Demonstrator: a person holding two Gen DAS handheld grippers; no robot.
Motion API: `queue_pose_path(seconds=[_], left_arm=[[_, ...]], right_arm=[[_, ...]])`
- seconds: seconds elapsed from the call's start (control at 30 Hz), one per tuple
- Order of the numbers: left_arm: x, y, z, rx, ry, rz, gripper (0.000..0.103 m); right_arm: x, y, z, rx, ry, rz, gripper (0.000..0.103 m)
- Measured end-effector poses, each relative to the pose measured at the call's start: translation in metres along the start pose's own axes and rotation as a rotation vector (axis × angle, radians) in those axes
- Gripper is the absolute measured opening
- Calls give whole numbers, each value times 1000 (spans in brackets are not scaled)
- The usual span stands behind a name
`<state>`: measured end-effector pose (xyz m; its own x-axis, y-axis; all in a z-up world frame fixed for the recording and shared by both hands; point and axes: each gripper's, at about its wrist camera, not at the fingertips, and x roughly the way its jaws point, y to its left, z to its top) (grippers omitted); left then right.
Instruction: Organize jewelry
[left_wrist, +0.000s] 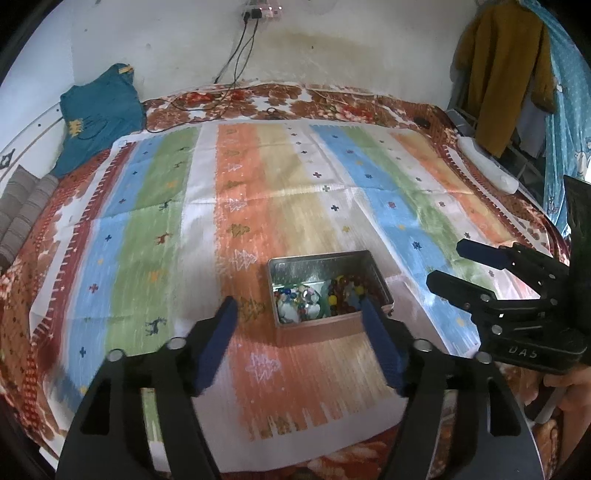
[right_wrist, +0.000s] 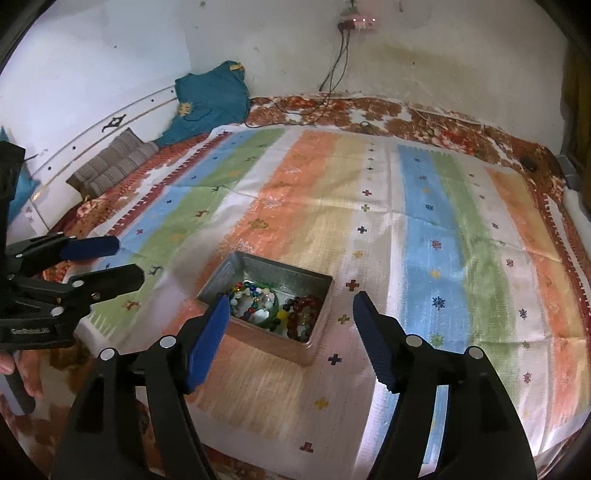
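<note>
An open metal tin (left_wrist: 314, 264) sits on the striped mat, holding several bead bracelets (left_wrist: 343, 291) in mixed colours. It also shows in the right wrist view (right_wrist: 280, 275), with the bracelets (right_wrist: 258, 304) inside. My left gripper (left_wrist: 297, 306) is open and empty, held just in front of the tin. My right gripper (right_wrist: 290, 302) is open and empty, hovering over the tin's near side. Each gripper appears in the other's view: the right one (left_wrist: 448, 264) to the tin's right, the left one (right_wrist: 125, 262) to its left.
The striped mat (left_wrist: 258, 206) covers a bed with a floral sheet (left_wrist: 258, 99). A teal shirt (left_wrist: 99, 110) and striped pillows (right_wrist: 110, 166) lie at the far left. Cables (left_wrist: 236, 55) hang from a wall socket. Clothes (left_wrist: 506, 66) hang at the right.
</note>
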<state>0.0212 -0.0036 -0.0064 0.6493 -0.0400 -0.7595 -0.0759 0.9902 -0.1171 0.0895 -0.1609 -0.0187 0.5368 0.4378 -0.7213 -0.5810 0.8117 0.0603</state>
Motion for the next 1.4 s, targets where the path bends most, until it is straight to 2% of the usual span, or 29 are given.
queue_pose_path(seconds=[0.27,0.43,0.87,1.13,1.4], left_arm=[[-18,-1,-21,12,-49,28,94],[-20,-4,-23,32,-72,25,97],[-25,-11,-30,69,-98,59,97],[-37,-11,-29,61,-166,65,97],[-39,-11,-28,63,-189,79,97]], right_arm=[[-18,8,-11,-25,-46,9,82],[-26,9,-17,-38,-59,-11,87],[-34,9,-20,-35,-86,2,92],[-38,8,-21,-27,-100,2,92],[-40,9,-22,-31,-118,6,92]])
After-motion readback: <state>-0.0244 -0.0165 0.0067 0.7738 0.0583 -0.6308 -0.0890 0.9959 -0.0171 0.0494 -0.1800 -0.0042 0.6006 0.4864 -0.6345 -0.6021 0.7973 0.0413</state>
